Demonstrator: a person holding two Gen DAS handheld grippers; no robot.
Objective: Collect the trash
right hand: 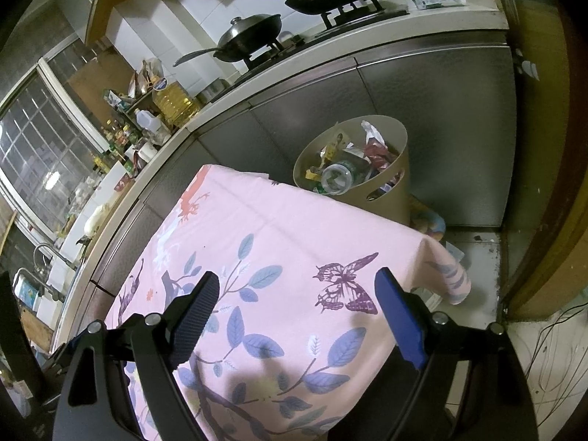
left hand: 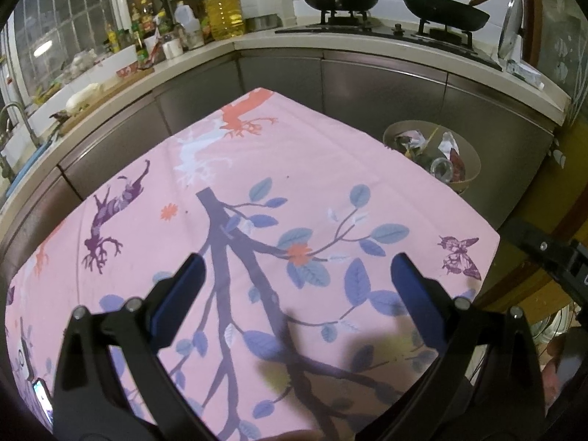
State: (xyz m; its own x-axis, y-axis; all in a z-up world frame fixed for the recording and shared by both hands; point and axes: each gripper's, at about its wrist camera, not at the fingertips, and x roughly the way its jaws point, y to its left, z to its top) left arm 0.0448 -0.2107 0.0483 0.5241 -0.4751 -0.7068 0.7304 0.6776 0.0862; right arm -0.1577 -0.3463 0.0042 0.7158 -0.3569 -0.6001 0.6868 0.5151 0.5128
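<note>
Left wrist view: the left gripper (left hand: 296, 275) hangs with jaws wide apart and empty over the pink tablecloth (left hand: 294, 169), which shows no trash. The beige wastebasket (left hand: 472, 178) beyond the far corner holds wrappers and a clear bottle (left hand: 441, 167).

Right wrist view: the right gripper (right hand: 297, 294) is spread and empty too. The wastebasket (right hand: 395, 198) looks brimful; judging by that, another drop could spill over.

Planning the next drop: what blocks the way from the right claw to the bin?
Nothing visible does. The right claw hangs open over the pink cloth; the bin stands beyond the table's far corner, mouth open, already holding trash.
</note>
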